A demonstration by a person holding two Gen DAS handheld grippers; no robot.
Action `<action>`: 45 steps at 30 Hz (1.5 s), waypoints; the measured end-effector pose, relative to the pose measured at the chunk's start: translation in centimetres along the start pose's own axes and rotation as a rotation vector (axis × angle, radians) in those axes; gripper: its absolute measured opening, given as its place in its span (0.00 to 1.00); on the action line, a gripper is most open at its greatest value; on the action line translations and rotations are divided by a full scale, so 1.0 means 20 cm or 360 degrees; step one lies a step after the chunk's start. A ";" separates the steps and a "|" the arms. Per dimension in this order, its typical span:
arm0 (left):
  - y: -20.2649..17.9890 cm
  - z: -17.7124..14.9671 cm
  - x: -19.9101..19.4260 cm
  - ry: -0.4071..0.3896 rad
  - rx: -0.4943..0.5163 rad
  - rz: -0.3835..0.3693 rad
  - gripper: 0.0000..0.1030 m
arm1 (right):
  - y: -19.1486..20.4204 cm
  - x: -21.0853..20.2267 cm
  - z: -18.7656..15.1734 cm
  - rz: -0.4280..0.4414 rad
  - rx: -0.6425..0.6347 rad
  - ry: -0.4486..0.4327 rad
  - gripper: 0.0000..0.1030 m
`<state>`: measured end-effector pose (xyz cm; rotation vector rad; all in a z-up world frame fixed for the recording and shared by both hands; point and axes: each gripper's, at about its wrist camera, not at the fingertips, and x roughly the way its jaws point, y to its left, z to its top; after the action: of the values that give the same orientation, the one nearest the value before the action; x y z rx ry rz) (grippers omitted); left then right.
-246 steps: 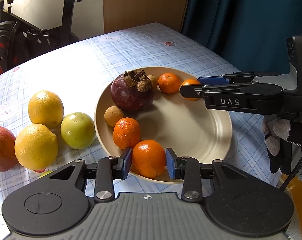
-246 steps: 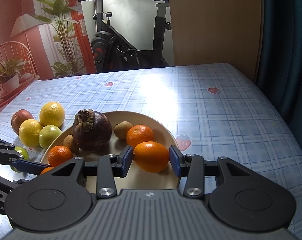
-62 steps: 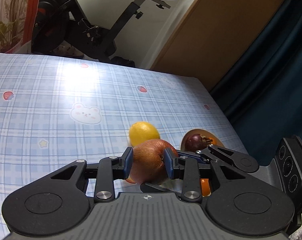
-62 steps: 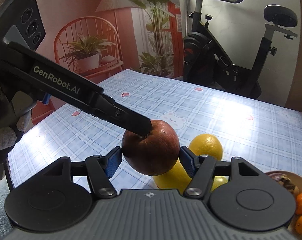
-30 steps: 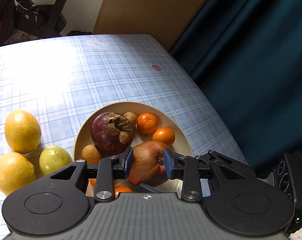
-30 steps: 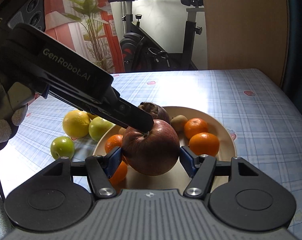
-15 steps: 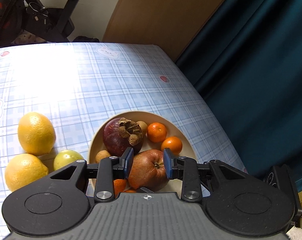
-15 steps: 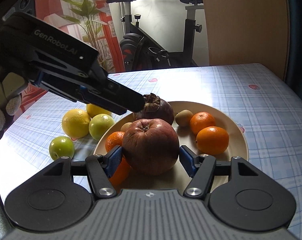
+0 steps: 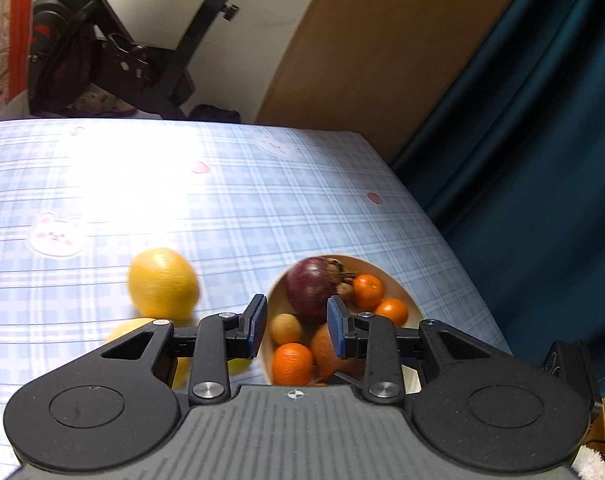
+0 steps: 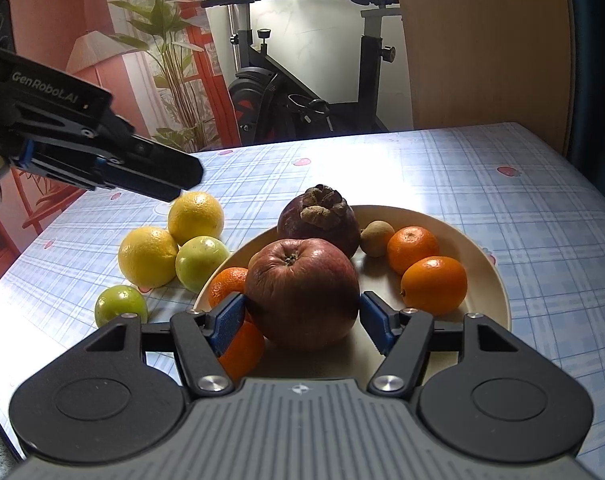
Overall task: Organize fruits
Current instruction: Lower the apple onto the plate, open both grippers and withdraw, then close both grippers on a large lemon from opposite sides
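Only the right wrist view shows the red apple on the plate, between the right gripper fingers, contact unclear. The left gripper hangs above, fingers apart, empty. Far counter lies bare.

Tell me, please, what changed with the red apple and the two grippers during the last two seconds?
The red apple, carried above the table by both grippers, now sits on the plate. The left gripper let go and pulled up and away, empty. The right gripper has opened and no longer clamps it. The other fruits stayed put.
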<state>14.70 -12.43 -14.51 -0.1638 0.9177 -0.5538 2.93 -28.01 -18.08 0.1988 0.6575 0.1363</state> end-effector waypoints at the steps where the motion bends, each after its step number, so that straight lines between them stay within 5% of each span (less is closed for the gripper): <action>1: 0.02 0.00 -0.02 -0.0012 -0.0007 0.0020 0.33 | 0.00 0.00 0.01 0.0000 0.0010 0.0011 0.65; 11: 0.20 -0.03 -0.19 -0.0075 -0.0043 0.0185 0.33 | 0.02 -0.08 0.08 -0.0054 0.0021 -0.0046 0.71; 21: 0.30 -0.12 -0.31 -0.0032 -0.0046 0.0224 0.33 | 0.15 -0.16 0.17 -0.0022 -0.0068 -0.0145 0.71; 36: 0.33 -0.20 -0.28 -0.0009 -0.0091 0.0182 0.33 | 0.37 -0.04 0.11 0.0131 -0.0207 -0.0010 0.70; 45: 0.37 -0.13 -0.28 -0.0042 -0.0077 0.0197 0.41 | 0.40 0.06 0.16 0.0171 -0.0257 0.0033 0.70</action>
<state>12.84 -3.06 -14.80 -0.1564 0.9095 -0.4144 5.40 -20.37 -14.47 0.0775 0.6532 0.2940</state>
